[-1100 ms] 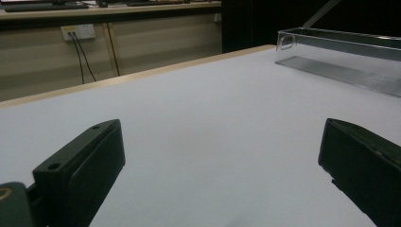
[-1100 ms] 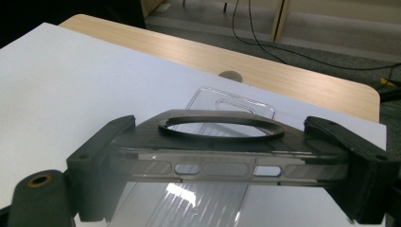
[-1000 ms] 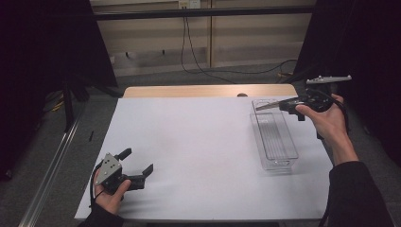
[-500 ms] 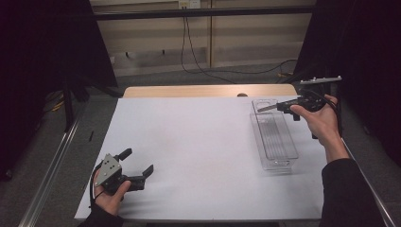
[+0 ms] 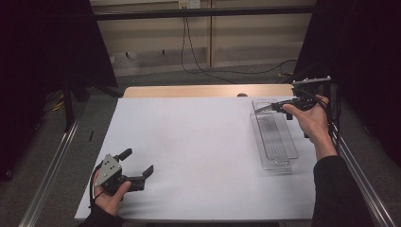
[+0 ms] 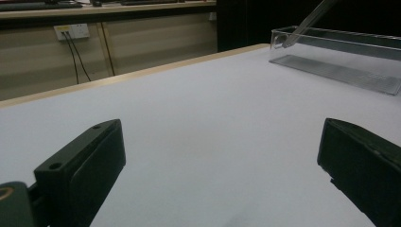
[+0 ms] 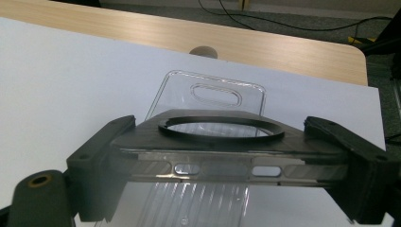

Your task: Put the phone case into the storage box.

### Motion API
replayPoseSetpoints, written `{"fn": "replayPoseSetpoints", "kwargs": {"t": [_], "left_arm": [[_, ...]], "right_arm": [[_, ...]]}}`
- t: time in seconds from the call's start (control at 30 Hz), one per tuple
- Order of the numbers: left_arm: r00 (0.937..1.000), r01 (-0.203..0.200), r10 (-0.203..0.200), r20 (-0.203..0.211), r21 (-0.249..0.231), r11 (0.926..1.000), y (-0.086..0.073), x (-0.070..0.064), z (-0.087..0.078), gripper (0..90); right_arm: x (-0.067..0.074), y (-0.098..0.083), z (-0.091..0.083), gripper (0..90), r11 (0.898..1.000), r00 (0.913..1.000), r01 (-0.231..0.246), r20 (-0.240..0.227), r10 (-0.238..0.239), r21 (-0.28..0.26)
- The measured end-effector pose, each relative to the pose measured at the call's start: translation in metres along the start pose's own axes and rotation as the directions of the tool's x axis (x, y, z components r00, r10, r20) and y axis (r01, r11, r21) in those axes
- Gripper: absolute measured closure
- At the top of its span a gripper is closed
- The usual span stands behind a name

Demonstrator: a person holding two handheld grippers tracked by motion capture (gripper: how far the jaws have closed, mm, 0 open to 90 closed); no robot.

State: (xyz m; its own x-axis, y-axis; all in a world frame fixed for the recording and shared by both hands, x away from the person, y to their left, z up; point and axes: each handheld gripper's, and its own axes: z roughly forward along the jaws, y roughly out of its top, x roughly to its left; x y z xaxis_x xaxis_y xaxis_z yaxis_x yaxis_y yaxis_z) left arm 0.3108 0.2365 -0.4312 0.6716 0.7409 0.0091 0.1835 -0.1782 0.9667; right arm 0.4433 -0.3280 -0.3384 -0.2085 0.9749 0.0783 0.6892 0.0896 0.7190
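Tongs first, high view: left tongs (image 5: 137, 166) sit at 7 o'clock on the bench (image 5: 198, 142), jaws spread wide, nothing between them, left hand (image 5: 111, 191) wrapped around the body. Right tongs (image 5: 272, 107) at 2 o'clock, clamped on a clear phone case (image 5: 265, 107) held flat over the far end of a clear plastic bin (image 5: 274, 142). Bench top is white sheet, bare wood strip along the far edge. Behind: grey floor, cables trailing at 12 o'clock, pale panel wall, dark curtains at both sides. Metal rail runs along each bench side. Right hand (image 5: 309, 120) is raised off the surface, forearm in dark sleeve coming in from 5 o'clock. Left forearm is low at the near edge.

Left gripper view: both jaws far apart, empty, white bench (image 6: 198, 142) between them. Bin (image 6: 340, 61) at 2 o'clock, well apart, case edge (image 6: 307, 21) poking in above its rim. Wall socket (image 6: 71, 31) at 11 o'clock.

Right gripper view: jaws pinch the case (image 7: 213, 156) by its two long sides, black ring on its top face. Bin (image 7: 189, 208) directly underneath, ribbed floor visible through the case. Can't tell if case touches the bin rim.
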Motion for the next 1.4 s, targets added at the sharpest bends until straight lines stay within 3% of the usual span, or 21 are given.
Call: {"fn": "replayPoseSetpoints", "kwargs": {"t": [0.27, 0.47, 0.6, 1.13, 1.3, 1.4], "left_arm": [[1.0000, 0.001, -0.001, -0.002, 0.000, 1.0000, 0.000, 0.001, -0.001, 2.2], [1.0000, 0.002, -0.002, -0.003, -0.001, 1.0000, -0.001, 0.001, 0.000, 2.2], [1.0000, -0.004, 0.004, -0.005, 0.003, 1.0000, -0.001, 0.000, 0.000, 2.1], [0.9999, -0.009, 0.009, -0.005, 0.006, 0.9999, -0.001, 0.001, 0.000, 2.1], [1.0000, -0.010, 0.010, -0.002, 0.006, 0.9999, -0.001, 0.001, 0.000, 2.1], [1.0000, -0.010, 0.010, -0.001, 0.007, 0.9999, -0.001, 0.001, 0.001, 2.1]], "right_arm": [[0.008, 0.000, 0.012, 11.8, 1.000, 0.9991, 0.010, 0.042, -0.010, 0.008], [0.011, 0.001, 0.019, 11.8, 1.000, 0.9980, -0.011, 0.063, 0.010, 0.009], [0.014, 0.000, 0.023, 11.8, 1.000, 0.9973, 0.007, 0.073, -0.009, 0.018], [0.017, 0.004, 0.034, 11.7, 1.000, 0.9938, -0.016, 0.110, 0.018, -0.024], [0.022, 0.009, 0.039, 11.8, 0.999, 0.9890, 0.000, 0.148, 0.005, -0.036], [0.023, 0.010, 0.042, 11.8, 0.998, 0.9874, -0.014, 0.157, 0.022, -0.055]]}}
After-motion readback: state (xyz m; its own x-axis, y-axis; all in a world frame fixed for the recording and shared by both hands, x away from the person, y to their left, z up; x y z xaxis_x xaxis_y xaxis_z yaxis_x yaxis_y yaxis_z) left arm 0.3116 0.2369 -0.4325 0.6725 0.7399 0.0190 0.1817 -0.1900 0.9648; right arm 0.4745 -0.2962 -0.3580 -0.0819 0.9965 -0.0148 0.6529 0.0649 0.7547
